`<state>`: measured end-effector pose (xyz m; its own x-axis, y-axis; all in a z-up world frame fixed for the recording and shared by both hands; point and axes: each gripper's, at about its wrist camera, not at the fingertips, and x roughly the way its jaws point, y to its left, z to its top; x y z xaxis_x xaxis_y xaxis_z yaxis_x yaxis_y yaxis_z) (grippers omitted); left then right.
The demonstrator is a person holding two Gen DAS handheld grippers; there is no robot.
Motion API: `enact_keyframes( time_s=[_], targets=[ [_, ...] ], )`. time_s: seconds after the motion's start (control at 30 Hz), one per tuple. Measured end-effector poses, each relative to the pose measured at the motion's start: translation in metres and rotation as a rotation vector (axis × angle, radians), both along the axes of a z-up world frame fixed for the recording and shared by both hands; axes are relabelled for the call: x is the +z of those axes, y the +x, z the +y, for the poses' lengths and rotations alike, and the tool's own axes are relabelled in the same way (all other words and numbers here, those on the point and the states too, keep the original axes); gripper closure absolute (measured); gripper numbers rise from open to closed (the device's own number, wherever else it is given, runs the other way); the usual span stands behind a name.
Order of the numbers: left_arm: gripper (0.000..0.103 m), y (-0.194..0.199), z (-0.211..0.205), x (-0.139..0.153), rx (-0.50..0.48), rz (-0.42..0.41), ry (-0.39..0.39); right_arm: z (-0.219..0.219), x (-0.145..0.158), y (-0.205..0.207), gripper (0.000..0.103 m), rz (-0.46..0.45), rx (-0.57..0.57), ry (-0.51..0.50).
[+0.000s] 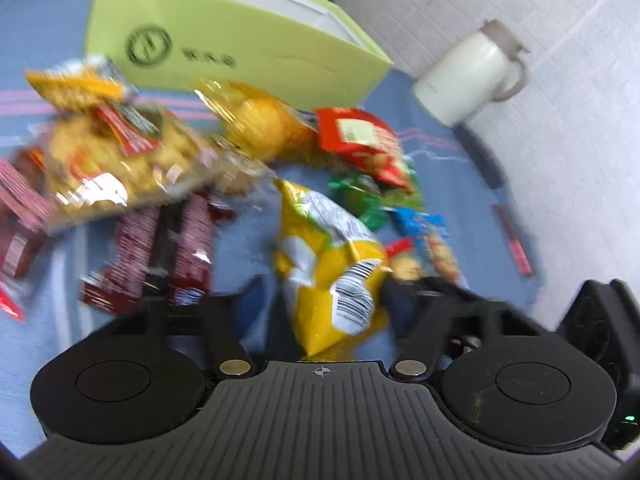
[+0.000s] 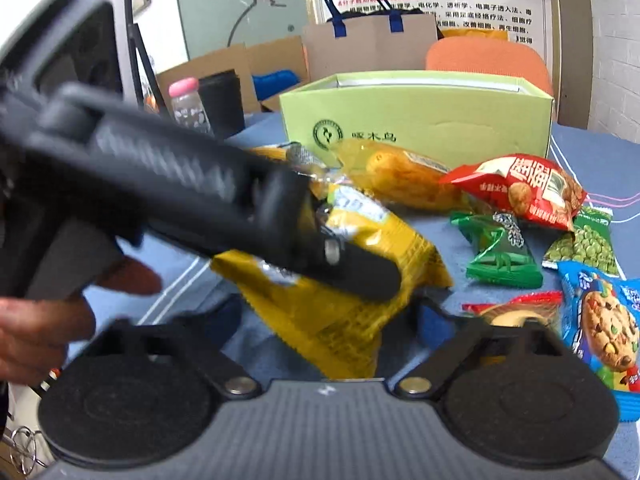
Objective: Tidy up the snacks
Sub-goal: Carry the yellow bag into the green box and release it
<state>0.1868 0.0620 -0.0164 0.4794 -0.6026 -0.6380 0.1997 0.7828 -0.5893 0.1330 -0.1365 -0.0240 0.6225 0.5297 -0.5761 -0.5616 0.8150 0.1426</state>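
Blue-clothed surface [image 2: 592, 152], green box [image 2: 416, 120] at far edge: yellow snack bag [image 1: 332, 272] mid-surface, apparently clenched by left gripper [image 1: 332, 292] fingers, right gripper [image 2: 320, 312] fingers seemingly pinching its corner; lift together, keep bag level.

Left gripper [image 1: 326, 300]: pointing forward and down, jaws narrowed, pads pressed on a yellow snack packet [image 1: 332, 264].
Right gripper [image 2: 320, 320]: angled down, fingers either side of the same packet; contact not discernible.
Person's hand [image 2: 36, 332]: bare, wrapped around the left gripper's handle, low at left.
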Motion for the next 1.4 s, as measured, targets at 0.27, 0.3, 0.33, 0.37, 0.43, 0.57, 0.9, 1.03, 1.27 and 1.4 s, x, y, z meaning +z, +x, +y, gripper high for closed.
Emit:
enact_keyframes(
  time_s=[0.27, 0.3, 0.33, 0.37, 0.43, 0.57, 0.9, 1.03, 1.27, 1.4],
  targets=[
    [0.074, 0.001, -0.005, 0.049, -0.007, -0.144, -0.015, -0.002, 0.042, 0.003, 0.037, -0.158, -0.004, -0.028],
    [0.074, 0.01, -0.005, 0.057, -0.004, -0.161, -0.015, 0.0, 0.05, 0.013, 0.037, -0.177, -0.001, -0.036],
    [0.074, 0.021, -0.004, 0.065, 0.005, -0.173, -0.019, 0.002, 0.057, 0.025, 0.037, -0.193, 0.003, -0.043],
    [0.074, 0.034, -0.002, 0.073, 0.011, -0.188, -0.02, 0.005, 0.065, 0.037, 0.037, -0.211, 0.007, -0.051],
    [0.074, 0.063, 0.004, 0.088, 0.029, -0.216, -0.026, 0.013, 0.08, 0.065, 0.037, -0.245, 0.013, -0.068],
    [0.074, 0.123, 0.011, 0.115, 0.075, -0.256, -0.004, 0.031, 0.097, 0.127, 0.037, -0.275, 0.042, -0.098],
    [0.072, 0.218, 0.02, 0.078, 0.169, -0.166, 0.121, 0.069, 0.061, 0.237, 0.033, -0.161, 0.099, -0.172],
    [0.057, 0.226, 0.031, 0.071, 0.216, -0.165, 0.174, 0.057, 0.061, 0.241, 0.021, -0.162, 0.061, -0.159],
    [0.037, 0.16, 0.051, 0.103, 0.261, -0.296, 0.159, -0.005, 0.09, 0.174, 0.01, -0.255, -0.028, -0.079],
    [0.034, 0.105, 0.04, 0.105, 0.203, -0.314, 0.12, -0.036, 0.086, 0.113, 0.01, -0.249, -0.08, -0.045]
  ],
)
